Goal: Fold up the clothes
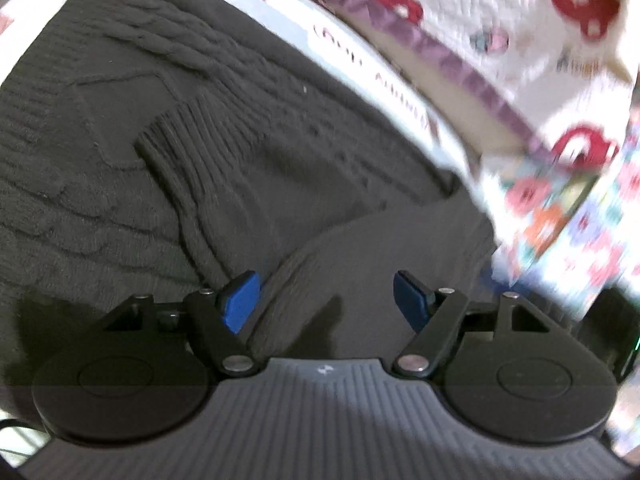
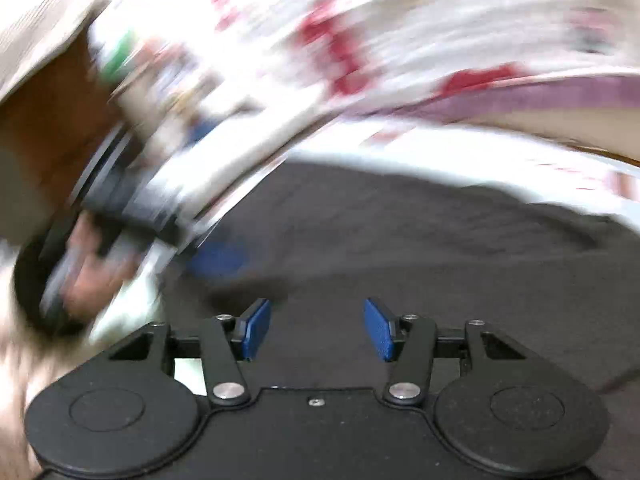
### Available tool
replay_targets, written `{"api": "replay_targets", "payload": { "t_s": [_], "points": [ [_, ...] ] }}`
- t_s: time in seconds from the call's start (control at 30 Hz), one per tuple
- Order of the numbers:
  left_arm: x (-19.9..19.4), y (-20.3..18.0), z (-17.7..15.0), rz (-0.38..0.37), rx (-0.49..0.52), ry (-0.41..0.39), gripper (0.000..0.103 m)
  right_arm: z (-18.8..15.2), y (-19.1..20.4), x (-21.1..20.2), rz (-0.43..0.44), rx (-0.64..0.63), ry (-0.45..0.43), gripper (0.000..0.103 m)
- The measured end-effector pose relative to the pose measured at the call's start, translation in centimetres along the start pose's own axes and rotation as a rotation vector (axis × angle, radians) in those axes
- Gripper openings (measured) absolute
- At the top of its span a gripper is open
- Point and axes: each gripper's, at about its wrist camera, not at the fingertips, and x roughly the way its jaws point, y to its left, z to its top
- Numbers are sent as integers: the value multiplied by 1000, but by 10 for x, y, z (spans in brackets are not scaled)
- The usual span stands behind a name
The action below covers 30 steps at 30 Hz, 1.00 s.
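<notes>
The dark cable-knit sweater (image 1: 168, 152) lies spread on the bed, over a pale sheet (image 1: 288, 36) whose bare strip shows along the sweater's far edge; one sleeve, ending in a ribbed cuff (image 1: 176, 136), is laid across the body of the garment and runs down toward my left claw (image 1: 326, 300); that claw hangs just above the knit with its blue pads (image 1: 240, 300) spread wide and nothing between them, the sleeve passing close beside the left-hand pad, though I cannot tell whether it touches. Past the sheet, toward the far side of the bed, a white quilt with red motifs and a purple band (image 1: 452, 60) is bunched up; a flowered cloth (image 1: 560, 216) sits at the right of the left view.

My right claw (image 2: 318, 330) is also parted and empty, poised over a smooth stretch of the same sweater (image 2: 400, 248); this view is badly smeared. At its left edge my left hand (image 2: 84, 276) wraps the other tool's handle, held low near the sweater's near-left part, a blur of blue (image 2: 218, 258) at its tip; the quilt (image 2: 360, 40) fills the top.
</notes>
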Motion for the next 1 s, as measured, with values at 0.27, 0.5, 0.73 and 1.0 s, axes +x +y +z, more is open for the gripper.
{"api": "replay_targets", "payload": {
  "t_s": [0.27,0.5,0.73,1.0],
  "points": [
    [21,-47,-21,198,398,57,68,30,-84,27,-310,41,91,65],
    [29,-54,-25,250,462,23,66,56,-157,51,-581,77,170,56],
    [10,-72,2,228,493,-121,15,86,-184,47,-691,95,63,10],
    [28,-30,29,284,327,-121,27,74,-212,25,-685,250,-11,19]
  ]
}}
